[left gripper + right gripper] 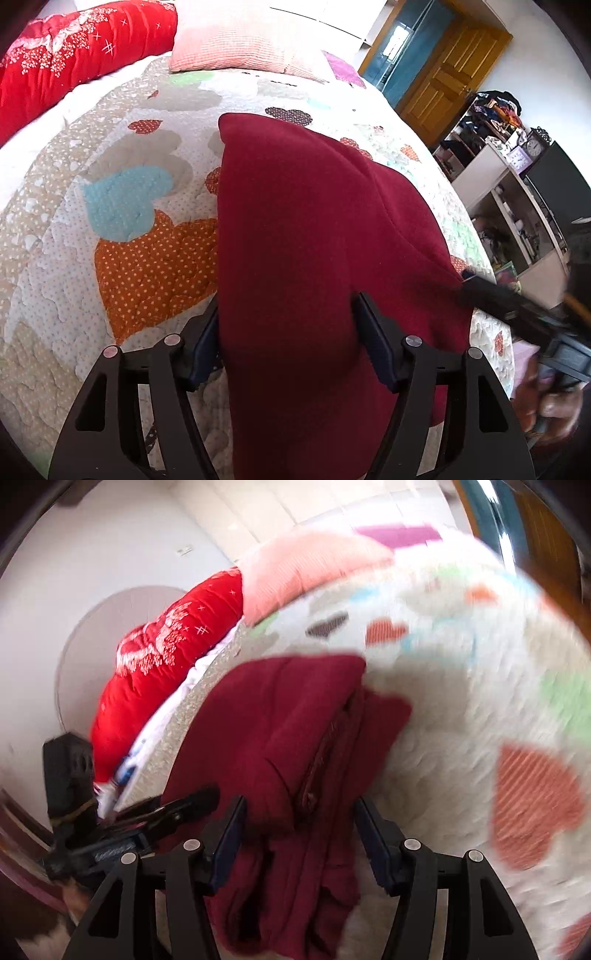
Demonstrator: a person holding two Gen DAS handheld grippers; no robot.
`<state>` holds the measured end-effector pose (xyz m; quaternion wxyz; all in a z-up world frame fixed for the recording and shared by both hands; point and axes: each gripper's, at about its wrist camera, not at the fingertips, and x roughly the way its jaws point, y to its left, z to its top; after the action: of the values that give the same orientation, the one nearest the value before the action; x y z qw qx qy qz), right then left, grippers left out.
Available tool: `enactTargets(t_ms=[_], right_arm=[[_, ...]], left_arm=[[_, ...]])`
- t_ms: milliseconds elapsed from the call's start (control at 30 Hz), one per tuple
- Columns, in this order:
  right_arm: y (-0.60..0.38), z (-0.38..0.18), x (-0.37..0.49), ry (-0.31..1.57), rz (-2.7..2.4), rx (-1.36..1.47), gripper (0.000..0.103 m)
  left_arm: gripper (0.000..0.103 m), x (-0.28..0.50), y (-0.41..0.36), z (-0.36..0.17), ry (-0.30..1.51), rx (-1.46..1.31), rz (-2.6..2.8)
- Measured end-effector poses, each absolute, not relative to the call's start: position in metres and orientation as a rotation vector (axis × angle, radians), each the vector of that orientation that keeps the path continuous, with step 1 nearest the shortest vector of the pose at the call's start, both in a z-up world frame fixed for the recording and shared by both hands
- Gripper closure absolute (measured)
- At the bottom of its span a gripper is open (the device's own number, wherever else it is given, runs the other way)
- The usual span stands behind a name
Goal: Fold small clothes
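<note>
So the maroon garment is lying on the quilt, bunched and partly doubled over, with its long axis running pretty much straight away from both cameras toward the pillow end of the bed. In the right wrist view you can see layered folds and a seam running lengthwise down the garment, with the near end spilling between the fingers. The left gripper is sitting with its jaws wide apart, one finger on each side of the cloth, and the fabric is draping over the gap rather than being pinched, as far as I can tell. The right gripper is looking the same: jaws spread wide, cloth passing between them, the pads not pressing in on it. The right gripper is showing up in the left view too, at the garment's right edge. A red duvet is lying along the far left side of the bed, beside the pillow. Off to the right a shelf is standing near a wooden door. The right view is pretty blurry.
</note>
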<state>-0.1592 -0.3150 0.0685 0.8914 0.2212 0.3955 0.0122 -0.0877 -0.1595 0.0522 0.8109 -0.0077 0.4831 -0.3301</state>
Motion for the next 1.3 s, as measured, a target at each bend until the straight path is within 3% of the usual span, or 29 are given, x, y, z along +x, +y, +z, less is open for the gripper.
enactTargets(t_ms=[167, 300, 433, 700, 900, 1300], right_arm=[[-0.284, 0.107, -0.15, 0.737, 0.043, 0.258, 0.052], [-0.264, 0.085, -0.125, 0.834, -0.021, 0.106, 0.059], [-0.273, 0.051, -0.128, 0.885, -0.061, 0.121, 0.059], [-0.273, 0.086, -0.165, 0.785, -0.038, 0.224, 0.058], [-0.257, 0.109, -0.19, 0.704, -0.078, 0.194, 0.052], [-0.249, 0.129, -0.199, 0.662, -0.095, 0.165, 0.052]], left_arm=[[0.033, -0.091, -0.161, 0.057, 1.022, -0.004, -0.675], [0.033, -0.099, -0.156, 0.069, 0.961, 0.055, -0.637], [0.033, -0.105, -0.151, 0.079, 0.891, 0.105, -0.579], [0.033, -0.115, -0.138, 0.096, 0.82, 0.076, -0.522], [0.033, -0.135, -0.137, 0.111, 0.748, 0.133, -0.458], [0.033, -0.154, -0.13, 0.138, 0.633, 0.123, -0.429]])
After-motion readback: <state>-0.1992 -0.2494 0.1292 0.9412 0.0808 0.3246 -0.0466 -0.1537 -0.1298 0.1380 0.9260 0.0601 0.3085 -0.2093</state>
